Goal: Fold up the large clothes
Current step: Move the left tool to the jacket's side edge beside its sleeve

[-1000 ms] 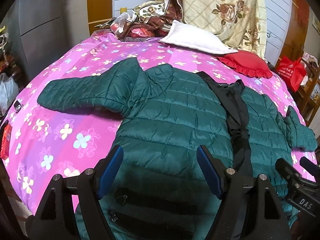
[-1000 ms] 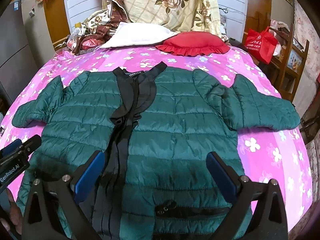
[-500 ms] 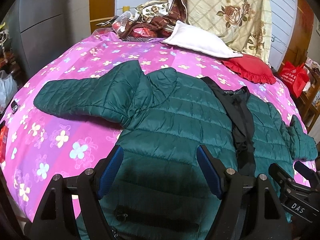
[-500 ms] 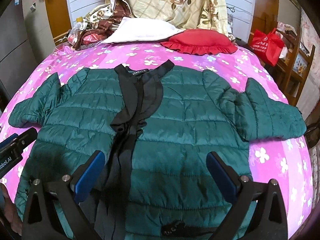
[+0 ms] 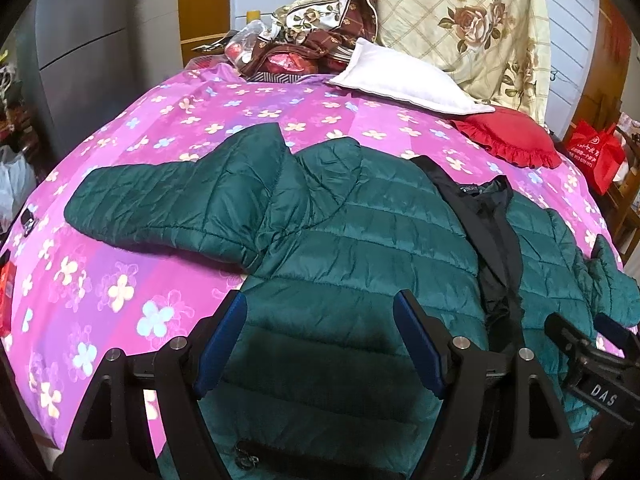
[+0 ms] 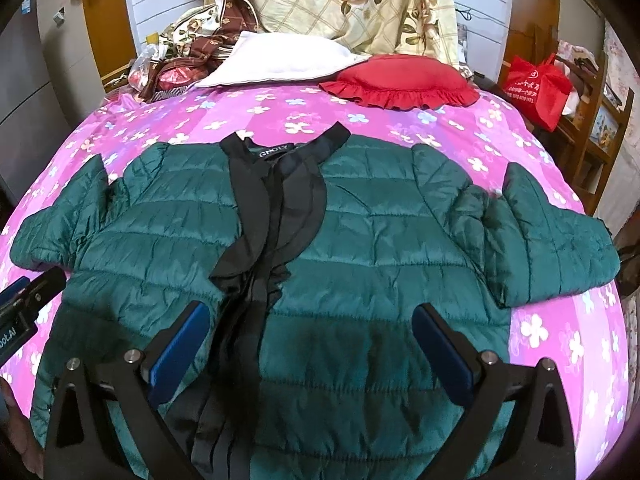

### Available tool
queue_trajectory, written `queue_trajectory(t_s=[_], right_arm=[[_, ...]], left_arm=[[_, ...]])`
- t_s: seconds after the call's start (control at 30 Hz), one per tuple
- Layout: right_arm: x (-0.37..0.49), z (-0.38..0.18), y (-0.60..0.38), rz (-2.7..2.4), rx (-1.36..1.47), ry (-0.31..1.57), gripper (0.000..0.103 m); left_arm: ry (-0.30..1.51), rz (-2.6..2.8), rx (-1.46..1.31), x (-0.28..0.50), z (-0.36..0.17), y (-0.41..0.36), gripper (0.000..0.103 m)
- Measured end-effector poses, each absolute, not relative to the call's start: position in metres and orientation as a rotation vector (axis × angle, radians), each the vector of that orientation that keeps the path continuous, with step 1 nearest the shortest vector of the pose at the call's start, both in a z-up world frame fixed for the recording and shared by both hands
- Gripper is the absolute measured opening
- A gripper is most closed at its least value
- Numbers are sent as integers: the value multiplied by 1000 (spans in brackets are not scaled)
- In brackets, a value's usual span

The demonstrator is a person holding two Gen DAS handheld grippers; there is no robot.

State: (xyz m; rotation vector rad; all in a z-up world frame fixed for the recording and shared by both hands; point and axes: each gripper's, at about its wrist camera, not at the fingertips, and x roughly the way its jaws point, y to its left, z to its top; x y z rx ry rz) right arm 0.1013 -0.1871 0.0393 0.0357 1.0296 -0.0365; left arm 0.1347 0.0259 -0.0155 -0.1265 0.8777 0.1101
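A dark green quilted jacket (image 5: 360, 248) with a black front placket and collar lies spread front-up on the pink flowered bedspread (image 5: 120, 280); it also shows in the right wrist view (image 6: 380, 240). Both sleeves stick out sideways. My left gripper (image 5: 320, 320) is open and empty, above the jacket's left side near the armpit. My right gripper (image 6: 312, 336) is open and empty, above the jacket's middle, right of the black placket (image 6: 268, 216). The right gripper's body shows at the lower right of the left wrist view (image 5: 592, 360).
A white pillow (image 6: 280, 60) and a red frilled cushion (image 6: 400, 80) lie at the head of the bed, with a floral quilt (image 6: 360, 0) behind. Clutter (image 5: 288, 52) sits at the far left corner. A red bag (image 6: 536, 84) and wooden shelf (image 6: 600, 120) stand right.
Both grippers have moved forward over the jacket toward its collar and risen slightly; the lower pocket zips have slid out of view. The jacket has not moved.
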Motion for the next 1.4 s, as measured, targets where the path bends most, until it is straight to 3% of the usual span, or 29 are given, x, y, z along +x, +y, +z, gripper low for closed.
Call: queue_trajectory(t_s=[1.4], right_arm=[[136, 7, -187, 5, 81, 1036, 103]], left_arm=[[869, 203, -116, 171, -28, 57, 56]])
